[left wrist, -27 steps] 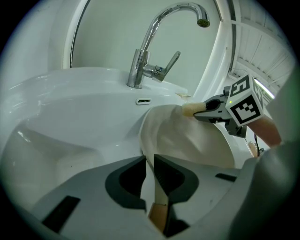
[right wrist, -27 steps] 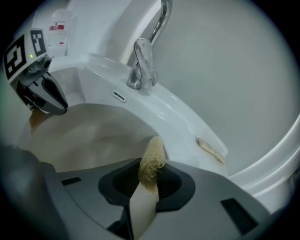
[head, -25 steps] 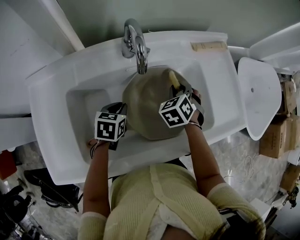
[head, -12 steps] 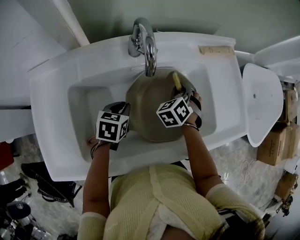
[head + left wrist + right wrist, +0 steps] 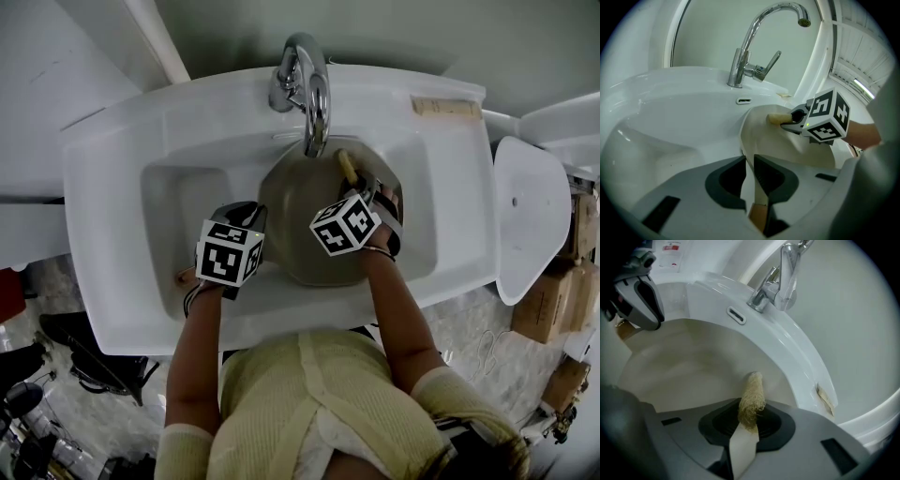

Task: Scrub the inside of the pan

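A beige pan (image 5: 298,220) lies tilted in the white sink (image 5: 169,192), under the tap. My left gripper (image 5: 246,219) is shut on the pan's handle at its left rim; the left gripper view shows the jaws (image 5: 750,161) pinching the thin cream strip, with a brown handle end below. My right gripper (image 5: 362,185) is shut on a yellowish loofah scrubber (image 5: 348,166), which reaches into the pan at its upper right. In the right gripper view the loofah (image 5: 751,397) sticks out of the jaws (image 5: 749,420) and its tip meets the pan's inner wall (image 5: 684,376).
The chrome faucet (image 5: 313,89) arches over the pan's far edge. A flat tan pad (image 5: 447,107) lies on the sink's back right ledge. A white oval fixture (image 5: 530,216) stands right of the sink, with cardboard boxes (image 5: 562,300) beyond. The person stands against the front edge.
My right gripper has sunk deeper into the pan with the loofah and rolled a little. The left gripper has kept its hold and place.
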Motion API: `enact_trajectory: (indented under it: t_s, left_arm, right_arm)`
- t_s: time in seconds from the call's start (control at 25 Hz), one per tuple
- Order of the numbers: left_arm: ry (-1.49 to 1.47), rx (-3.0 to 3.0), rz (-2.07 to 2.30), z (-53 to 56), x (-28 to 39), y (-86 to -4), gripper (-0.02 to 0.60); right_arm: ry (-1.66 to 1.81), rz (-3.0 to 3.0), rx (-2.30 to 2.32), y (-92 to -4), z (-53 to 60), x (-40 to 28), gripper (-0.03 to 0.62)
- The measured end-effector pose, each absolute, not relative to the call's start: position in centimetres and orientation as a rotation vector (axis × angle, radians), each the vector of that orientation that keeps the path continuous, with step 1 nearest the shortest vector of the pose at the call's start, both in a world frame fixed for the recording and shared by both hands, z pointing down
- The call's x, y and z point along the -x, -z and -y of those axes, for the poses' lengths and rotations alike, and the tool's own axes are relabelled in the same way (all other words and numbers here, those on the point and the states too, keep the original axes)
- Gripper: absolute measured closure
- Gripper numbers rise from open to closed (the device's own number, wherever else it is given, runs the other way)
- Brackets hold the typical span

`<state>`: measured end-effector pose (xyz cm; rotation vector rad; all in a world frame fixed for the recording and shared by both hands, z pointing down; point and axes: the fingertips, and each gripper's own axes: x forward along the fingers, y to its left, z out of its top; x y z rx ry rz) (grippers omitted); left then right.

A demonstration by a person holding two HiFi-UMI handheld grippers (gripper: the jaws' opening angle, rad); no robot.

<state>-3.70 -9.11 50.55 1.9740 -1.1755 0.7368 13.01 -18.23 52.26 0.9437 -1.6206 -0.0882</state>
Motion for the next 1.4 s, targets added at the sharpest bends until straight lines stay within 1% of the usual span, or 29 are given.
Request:
enact_trajectory:
  t_s: [0.52, 1.4]
  left_arm:
    - [-0.741, -1.971, 1.180, 9.1, 3.7, -50.6, 0.480]
    - [-0.728, -1.966, 1.170, 9.1, 3.6, -50.7, 0.480]
  right_arm:
    - [0.101, 1.705, -0.767, -54.7, 16.6, -8.6, 0.503]
    - [0.149, 1.814, -0.417, -56.2, 11.4, -4.0, 0.503]
